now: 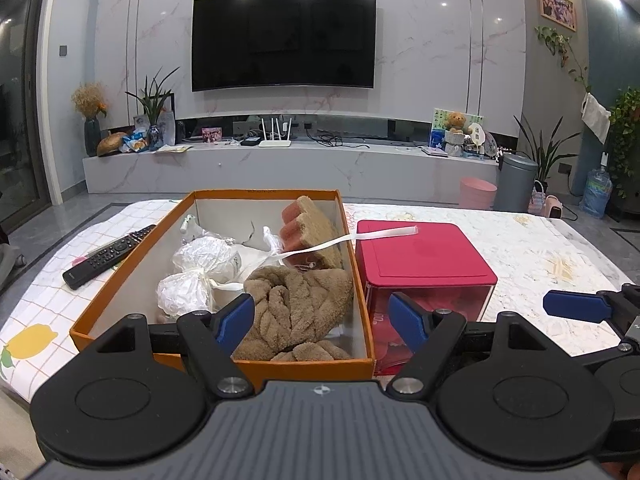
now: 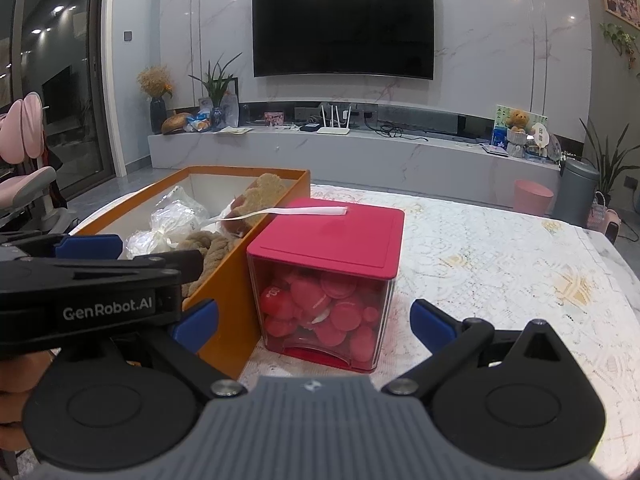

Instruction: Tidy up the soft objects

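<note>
We see towel [image 1: 296, 312] bunched at near end of orange box [image 1: 120, 292], sponge [image 1: 310, 232] and bagged items [image 1: 200, 268] behind it. White ribbon [image 1: 384, 234] trails out over red container [image 1: 424, 256] lid. Our left gripper [image 1: 322, 320] spread wide, empty, straddling box wall; right gripper [image 2: 316, 320] spread, empty, facing container. Risk: ribbon snags, drags contents out.

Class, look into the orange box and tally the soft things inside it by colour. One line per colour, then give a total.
Inside the orange box:
White: 2, the upper crinkly bundle and the lower crinkly bundle
Brown: 1, the plush towel
Red and tan: 1, the sponge
Total: 4
A white ribbon trails out onto the red container; not counted.
</note>
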A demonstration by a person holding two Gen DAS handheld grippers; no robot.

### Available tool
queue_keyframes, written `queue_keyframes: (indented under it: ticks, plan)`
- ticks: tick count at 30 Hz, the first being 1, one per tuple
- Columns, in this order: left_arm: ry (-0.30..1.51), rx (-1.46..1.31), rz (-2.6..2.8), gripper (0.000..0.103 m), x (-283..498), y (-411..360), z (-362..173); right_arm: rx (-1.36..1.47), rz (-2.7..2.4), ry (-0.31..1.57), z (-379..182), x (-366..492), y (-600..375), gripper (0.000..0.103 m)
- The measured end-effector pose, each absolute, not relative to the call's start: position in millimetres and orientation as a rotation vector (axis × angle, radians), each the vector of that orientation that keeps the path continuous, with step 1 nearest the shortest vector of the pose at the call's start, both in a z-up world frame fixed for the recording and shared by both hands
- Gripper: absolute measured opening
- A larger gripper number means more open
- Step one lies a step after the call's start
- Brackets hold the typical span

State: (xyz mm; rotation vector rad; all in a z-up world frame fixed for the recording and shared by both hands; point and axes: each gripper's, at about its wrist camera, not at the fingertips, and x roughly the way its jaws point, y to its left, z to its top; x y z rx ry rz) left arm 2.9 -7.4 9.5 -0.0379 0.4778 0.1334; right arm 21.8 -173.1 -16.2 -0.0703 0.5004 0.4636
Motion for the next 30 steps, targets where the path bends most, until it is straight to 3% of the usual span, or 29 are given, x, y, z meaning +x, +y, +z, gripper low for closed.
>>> queue_keyframes:
  ticks: [30]
  plan:
    - [0.457, 0.004, 0.148, 0.09, -0.4, -13.9, 9.8, -0.098, 0.474, 0.494, -14.2, 18.4, -172.3, 0.099]
